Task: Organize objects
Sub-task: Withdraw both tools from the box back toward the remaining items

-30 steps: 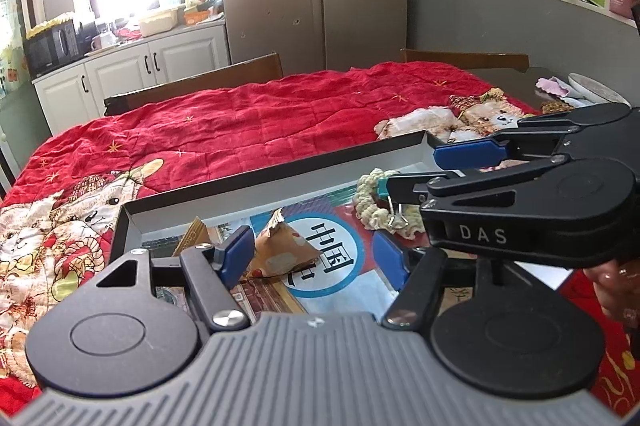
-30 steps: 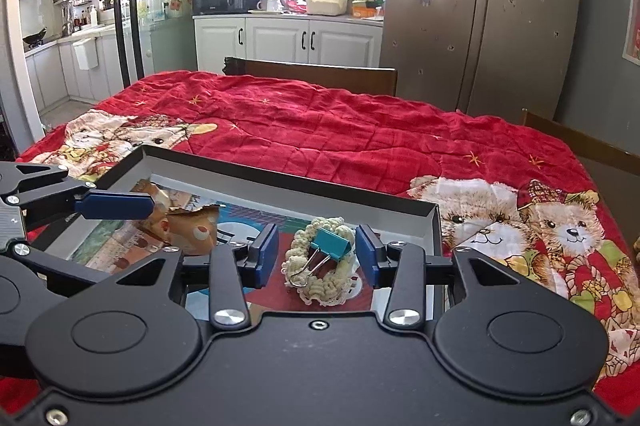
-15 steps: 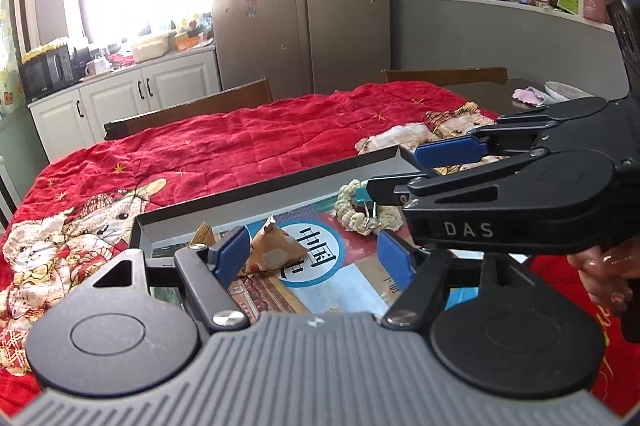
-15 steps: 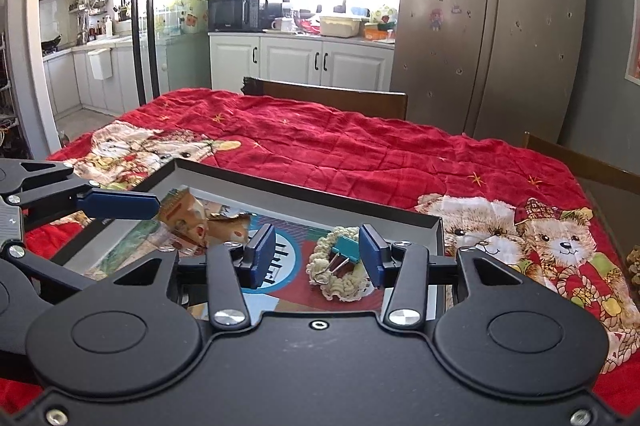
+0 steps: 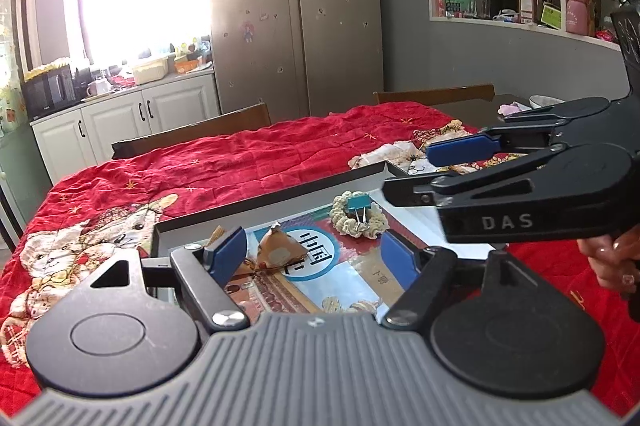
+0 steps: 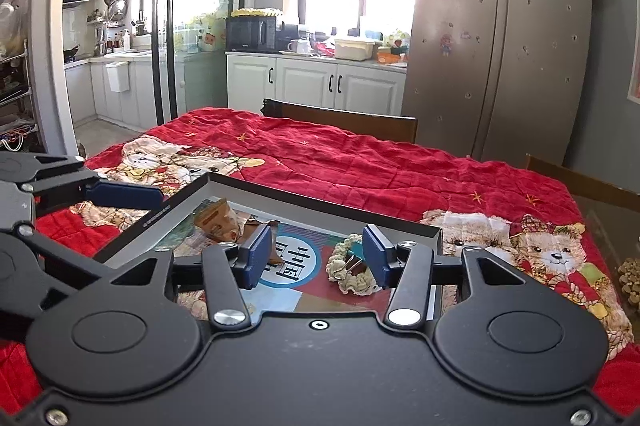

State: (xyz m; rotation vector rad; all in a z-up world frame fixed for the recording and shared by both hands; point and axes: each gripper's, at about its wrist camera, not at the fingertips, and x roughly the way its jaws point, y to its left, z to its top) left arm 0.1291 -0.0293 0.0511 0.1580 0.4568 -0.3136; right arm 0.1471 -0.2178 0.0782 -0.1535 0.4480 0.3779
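A shallow grey tray (image 5: 280, 200) (image 6: 320, 200) with a printed picture floor lies on the red quilt. In it sit a cream braided ring (image 5: 358, 224) (image 6: 352, 276) with a teal binder clip (image 5: 359, 204) on it, and brown crumpled wrappers (image 5: 278, 252) (image 6: 218, 222). My left gripper (image 5: 312, 256) is open and empty, raised above the tray's near side. My right gripper (image 6: 316, 254) is open and empty above the tray, also visible in the left view (image 5: 436, 166).
The red quilt (image 6: 380, 170) with bear prints covers the table. Wooden chair backs (image 6: 344, 118) stand at the far side. A bowl (image 5: 544, 101) sits at the far right. Fridge and white cabinets stand behind.
Both grippers have risen and drawn back from the tray. The ring and clip lie free of the right gripper's fingers, farther below it than before.
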